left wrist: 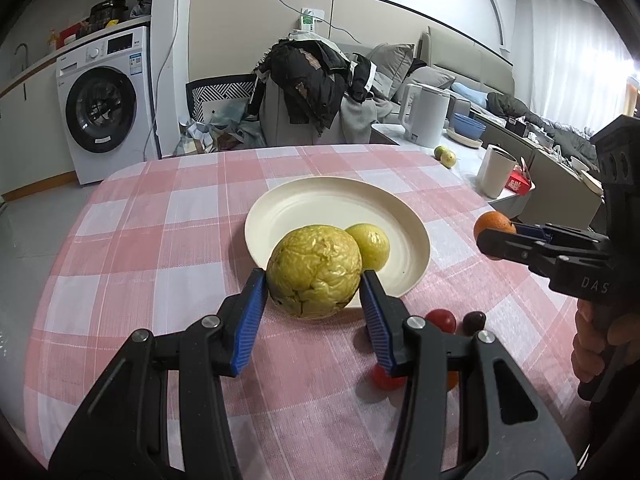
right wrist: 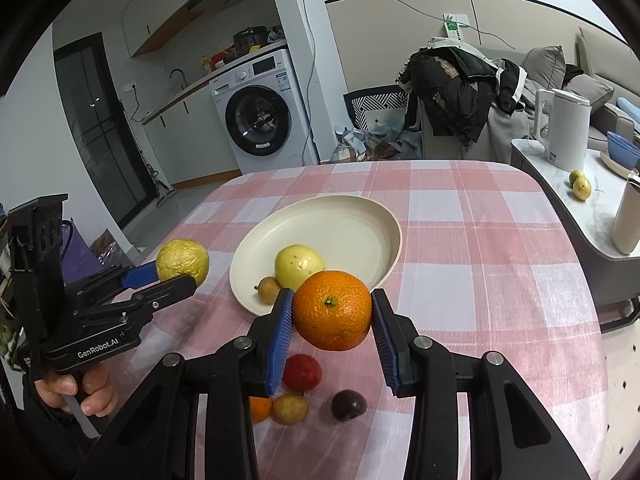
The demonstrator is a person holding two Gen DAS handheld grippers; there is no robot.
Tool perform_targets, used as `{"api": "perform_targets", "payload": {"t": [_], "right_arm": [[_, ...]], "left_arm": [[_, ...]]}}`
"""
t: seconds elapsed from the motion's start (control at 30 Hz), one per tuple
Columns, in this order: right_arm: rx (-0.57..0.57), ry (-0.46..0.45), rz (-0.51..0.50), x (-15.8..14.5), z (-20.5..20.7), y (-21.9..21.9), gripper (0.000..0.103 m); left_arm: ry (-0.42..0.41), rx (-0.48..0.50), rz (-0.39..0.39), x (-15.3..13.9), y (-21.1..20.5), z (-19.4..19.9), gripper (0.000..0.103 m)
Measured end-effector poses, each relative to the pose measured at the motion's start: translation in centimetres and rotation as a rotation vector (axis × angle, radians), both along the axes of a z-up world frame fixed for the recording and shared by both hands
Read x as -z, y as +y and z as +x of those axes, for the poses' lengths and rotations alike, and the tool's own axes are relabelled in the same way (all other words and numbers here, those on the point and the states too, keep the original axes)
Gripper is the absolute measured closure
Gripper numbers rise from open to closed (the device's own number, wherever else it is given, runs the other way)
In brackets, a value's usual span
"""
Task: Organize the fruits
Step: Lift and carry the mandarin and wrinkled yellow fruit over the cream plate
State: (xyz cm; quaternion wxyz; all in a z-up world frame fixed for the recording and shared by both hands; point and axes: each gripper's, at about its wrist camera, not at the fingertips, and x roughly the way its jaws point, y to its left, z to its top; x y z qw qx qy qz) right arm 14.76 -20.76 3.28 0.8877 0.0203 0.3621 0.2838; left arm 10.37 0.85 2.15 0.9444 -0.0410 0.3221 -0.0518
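Pink-and-white checked cloth point(right wrist: 460, 240) covers a table. The left gripper point(left wrist: 314, 284) pinches a wrinkled yellow fruit point(left wrist: 314, 276); the right gripper point(right wrist: 332, 312) pinches an orange point(right wrist: 332, 310) — both held above the cloth, at the cream plate's point(right wrist: 352, 224) 6 o'clock edge. On the plate lie a pale yellow fruit point(right wrist: 298, 266) and a small brown one point(right wrist: 269, 289). Small loose fruits point(right wrist: 302, 372) sit nearer, at 6 o'clock.

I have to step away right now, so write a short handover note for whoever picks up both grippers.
Left gripper: shut on the wrinkled yellow-green round fruit, above the table.
Right gripper: shut on the orange mandarin, also lifted.
Done: smooth yellow fruit and small brownish fruit lie in the cream round plate.
Left: both held fruits, plus the red, dark purple, tan and small orange fruits on the pink checked cloth.
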Motion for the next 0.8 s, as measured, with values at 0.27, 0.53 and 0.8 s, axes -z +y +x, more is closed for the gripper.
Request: {"api": "perform_targets", "payload": {"t": [0.27,0.53,0.8], "right_arm": [[-0.008,0.01,-0.002,0.3,1.3,0.6,0.064],[-0.015,0.031,0.001,1.0,2.8,1.3,0.064],[-0.016,0.057,-0.002,1.7,4.0,1.8,0.064]], "left_arm": [[0.014,-0.007,0.001,0.3,0.3,1.5,0.058],[0.043,-0.001,0.001,1.0,0.3,3.2,0.058],[0.062,0.004,0.004,1.8,0.4,4.9,0.058]]}}
